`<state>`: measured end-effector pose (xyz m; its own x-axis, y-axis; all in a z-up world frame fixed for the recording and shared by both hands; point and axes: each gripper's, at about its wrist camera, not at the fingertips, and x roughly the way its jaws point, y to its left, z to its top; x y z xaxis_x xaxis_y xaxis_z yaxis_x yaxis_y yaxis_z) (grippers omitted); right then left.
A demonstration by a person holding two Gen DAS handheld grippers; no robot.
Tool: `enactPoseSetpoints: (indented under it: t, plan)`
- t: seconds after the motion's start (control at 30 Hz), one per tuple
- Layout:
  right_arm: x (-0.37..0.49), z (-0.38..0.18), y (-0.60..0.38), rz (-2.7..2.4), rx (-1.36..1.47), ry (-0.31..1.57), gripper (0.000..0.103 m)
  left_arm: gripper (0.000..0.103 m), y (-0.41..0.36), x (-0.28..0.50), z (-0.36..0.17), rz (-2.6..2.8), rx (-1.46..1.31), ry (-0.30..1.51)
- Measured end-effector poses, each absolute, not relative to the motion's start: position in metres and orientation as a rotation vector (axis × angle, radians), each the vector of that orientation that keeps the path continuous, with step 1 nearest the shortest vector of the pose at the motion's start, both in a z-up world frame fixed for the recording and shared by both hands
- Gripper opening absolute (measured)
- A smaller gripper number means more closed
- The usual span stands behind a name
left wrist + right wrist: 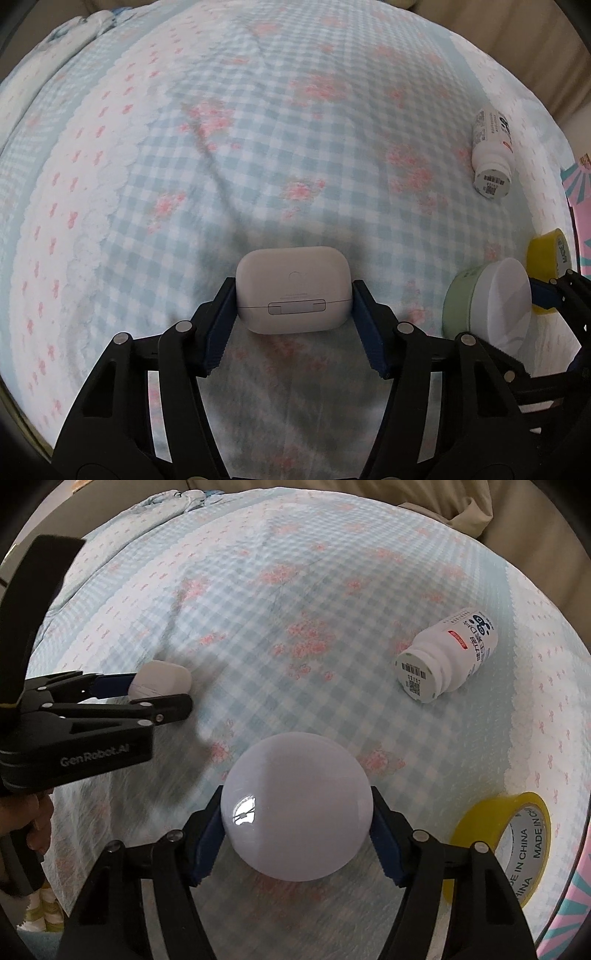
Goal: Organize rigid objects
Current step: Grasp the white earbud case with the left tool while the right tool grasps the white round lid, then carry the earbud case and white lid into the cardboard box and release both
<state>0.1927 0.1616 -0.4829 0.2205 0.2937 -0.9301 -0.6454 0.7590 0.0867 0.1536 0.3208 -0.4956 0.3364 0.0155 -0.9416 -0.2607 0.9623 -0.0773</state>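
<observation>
Right now the left gripper [293, 295] is sitting low in the centre of its own wrist view, its two blue-padded fingers [218, 325] pressing against the short ends of a white earbud case [293, 290], so its claw is clamped on that case. The case is lying flat on the checked bedspread [258, 147], with its hinge side facing the camera. In the right wrist view the same left gripper [162, 690] is appearing at the left edge, pointing toward the middle of the frame, with the earbud case [162, 679] showing between its tips and a hand [26, 819] gripping the handle at the lower left.

The right gripper [297, 823] is occupying the bottom centre of its own view, its blue pads [207, 842] squeezing both sides of a round jar with a white lid [295, 805]; this claw is clamped on the jar. From the left wrist view the jar [487, 302] is showing at the right edge, its pale green body tilted on its side, with the right gripper [546, 295] reaching in from the frame's right border.

A white pill bottle [447, 653] is lying on its side in the upper right of the right wrist view, cap end toward the camera, well apart from both grippers. A yellow tape roll [517, 845] is lying at the lower right, near the jar but not touching it. A pink and teal patterned box [569, 915] is peeking in at the bottom right corner, just beside the tape roll.
</observation>
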Motion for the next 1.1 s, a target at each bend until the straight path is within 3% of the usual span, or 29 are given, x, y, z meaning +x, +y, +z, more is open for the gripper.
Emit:
enactPoseSetpoints:
  t: [0.23,0.47,0.8,1.1]
  plan:
    - [0.191,-0.477,0.162,0.651,-0.353,1.184,0.066,0.057,0.330,0.147,-0.489,0.193,-0.236,1.208]
    - [0.189,-0.447,0.155,0.644,-0.332,1.153,0.066,0.057,0.331,0.150,-0.448,0.186,-0.247,1.155]
    - [0.188,-0.335,0.116,0.581,-0.228,1.076,0.066,0.057,0.305,0.170,-0.323,0.115,-0.209,1.031]
    - [0.193,-0.234,0.041,0.460,-0.110,1.015,0.066,0.057,0.227,0.200,-0.219,-0.039,-0.166,0.947]
